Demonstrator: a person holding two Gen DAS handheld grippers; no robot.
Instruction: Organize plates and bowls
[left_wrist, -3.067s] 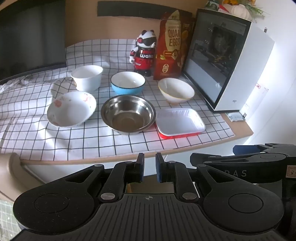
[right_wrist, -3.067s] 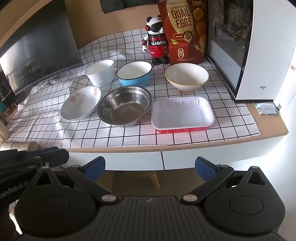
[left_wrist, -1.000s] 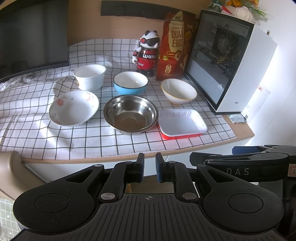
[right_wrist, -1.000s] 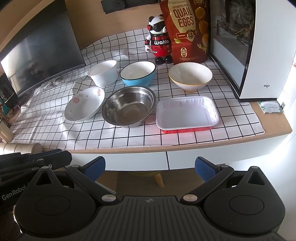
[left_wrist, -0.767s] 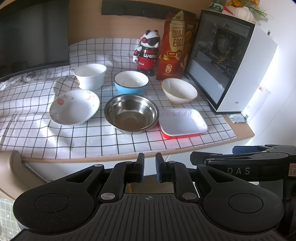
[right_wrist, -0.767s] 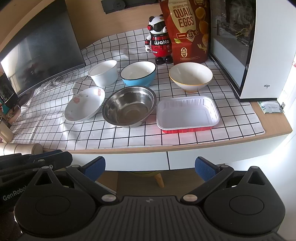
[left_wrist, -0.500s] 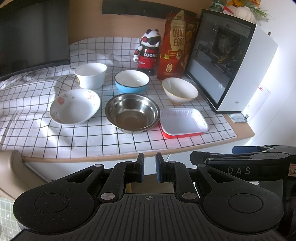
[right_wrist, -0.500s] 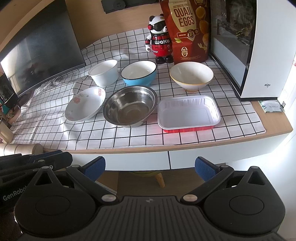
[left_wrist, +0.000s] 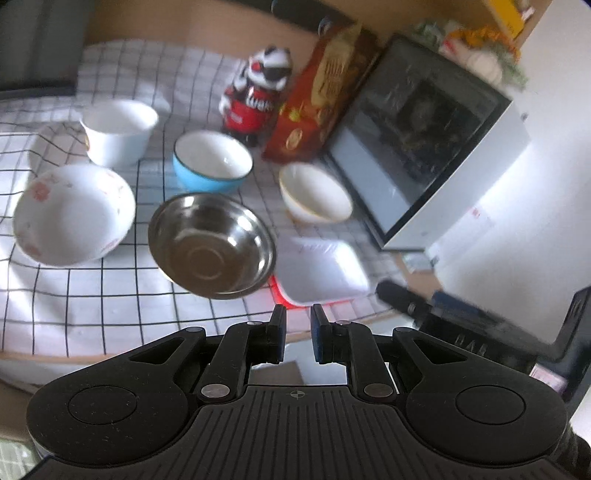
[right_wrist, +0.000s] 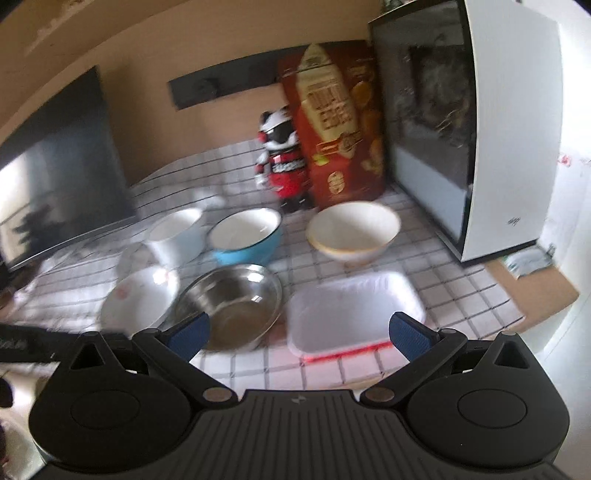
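1. Both my claws are short of the counter edge and hold nothing. My left gripper (left_wrist: 297, 338) has its jaws nearly together with just a thin slot between the pads. My right gripper (right_wrist: 299, 334) has its jaws spread wide apart.

2. The one relation that matters: everything I have to sort lies ahead of and below both claws, on the black-and-white checked cloth (left_wrist: 92, 295). My right claw looks pretty much straight at the white rectangular tray with the red underside (right_wrist: 354, 310). Its long axis runs left to right across my view, so open jaws would straddle the short way over the near rim.

3. From my left claw, the round stainless steel bowl (left_wrist: 212, 245) sits just ahead and slightly left, touching or almost touching the tray (left_wrist: 321, 269). Can't tell which, it's blurry.

4. I'd guess the right hand is nearer the tray and the left nearer the steel bowl (right_wrist: 231, 308), but nothing's started yet.

5. Count, as best I can:
   - bowls: five. The steel one, a white shallow bowl with pink flowers (left_wrist: 74, 216), a plain white deep bowl (left_wrist: 118, 131), a sky-blue bowl with white inside (left_wrist: 212, 162), and a cream bowl with a yellowish rim (left_wrist: 314, 197)
   - trays: one
   - maybe a small white dish half hidden behind the deep bowl, too blurry to call

6. Bystanders at the back: a red-and-black panda figure (left_wrist: 260, 98), a red snack bag (right_wrist: 336, 125), and a white glass-fronted appliance (right_wrist: 480, 122).
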